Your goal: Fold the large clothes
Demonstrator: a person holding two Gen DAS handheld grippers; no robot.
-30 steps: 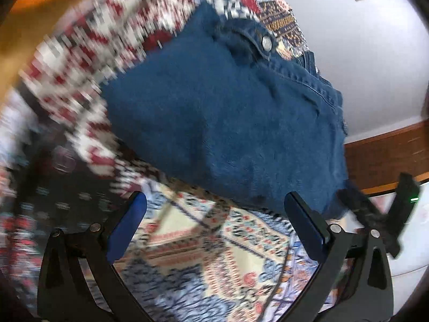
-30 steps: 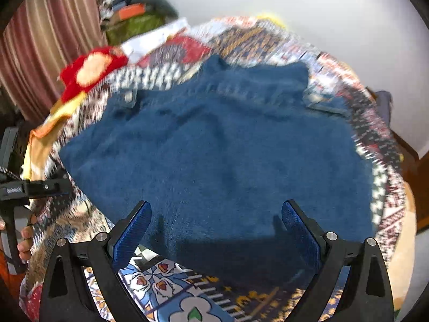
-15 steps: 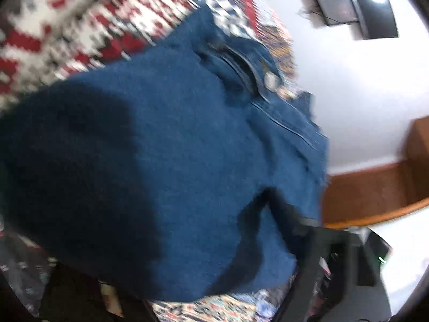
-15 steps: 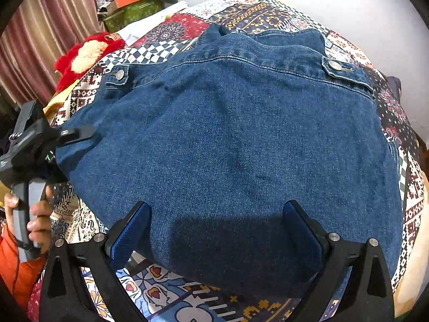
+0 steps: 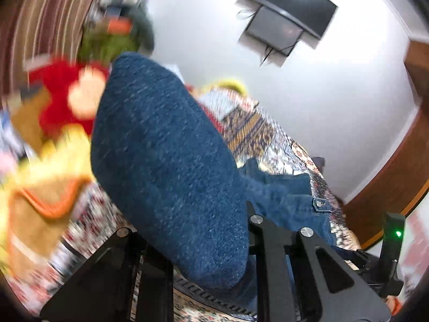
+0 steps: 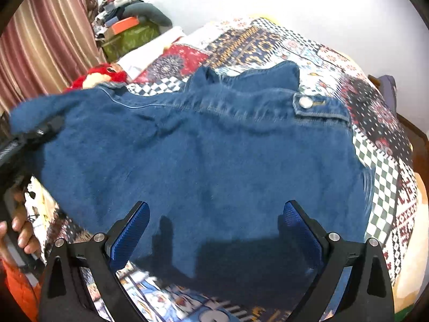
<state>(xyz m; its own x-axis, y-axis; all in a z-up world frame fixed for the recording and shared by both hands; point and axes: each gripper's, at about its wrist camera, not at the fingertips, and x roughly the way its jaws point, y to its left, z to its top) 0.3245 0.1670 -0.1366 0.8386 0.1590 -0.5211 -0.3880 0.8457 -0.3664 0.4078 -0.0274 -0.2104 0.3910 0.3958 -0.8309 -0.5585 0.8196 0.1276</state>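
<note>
A blue denim jacket (image 6: 209, 145) lies spread on a patterned quilt (image 6: 380, 139), its collar at the far side. My left gripper (image 5: 209, 263) is shut on the jacket's left edge (image 5: 166, 166) and lifts a fold of it off the bed; it also shows in the right wrist view (image 6: 34, 136), at the left under the raised denim. My right gripper (image 6: 214, 230) is open and empty, its blue pads hovering just above the jacket's near hem. The left fingertips are hidden by the cloth.
A red plush toy (image 6: 102, 76) and yellow-orange cloth (image 5: 45, 193) lie at the bed's left. A pile of bags and boxes (image 6: 128, 26) stands by the striped curtain (image 6: 51, 40). White wall (image 6: 335, 8) behind; wooden trim (image 5: 383, 185) at right.
My left gripper has moved in from beside the jacket, shut on its left edge and raised it, swinging the view upward. My right gripper has stayed open and dropped slightly closer to the hem.
</note>
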